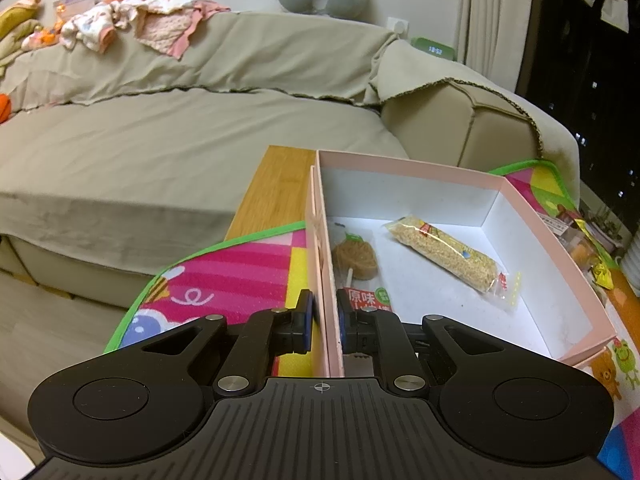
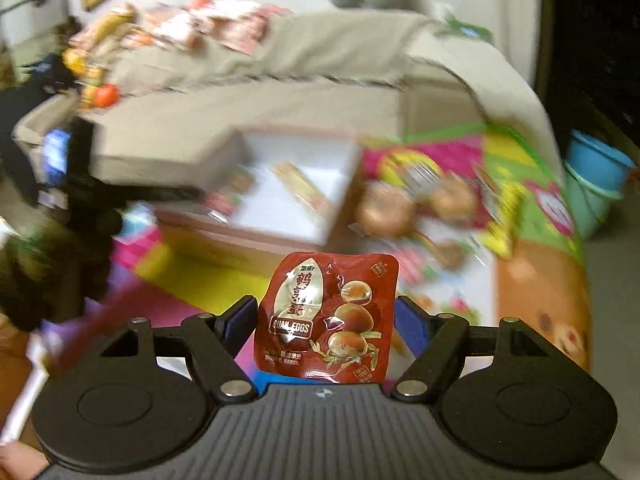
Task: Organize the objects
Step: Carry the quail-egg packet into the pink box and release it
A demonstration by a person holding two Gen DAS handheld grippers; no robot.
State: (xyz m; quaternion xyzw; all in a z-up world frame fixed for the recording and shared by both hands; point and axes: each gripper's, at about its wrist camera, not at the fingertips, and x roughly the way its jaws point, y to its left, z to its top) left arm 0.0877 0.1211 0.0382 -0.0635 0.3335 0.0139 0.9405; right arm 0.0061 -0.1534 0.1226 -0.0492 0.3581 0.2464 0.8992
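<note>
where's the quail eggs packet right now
In the right wrist view, the quail eggs packet is held between the pads of the right gripper, above the colourful mat in front of the pink box.

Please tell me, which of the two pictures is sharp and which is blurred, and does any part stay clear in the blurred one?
Left wrist view: sharp throughout, with fisheye bending at the edges; the pink box and the long snack bar inside it read clearly. Right wrist view: the room and mat are smeared by motion blur, yet the red quail egg packet between the right gripper pads stays crisp.
</note>
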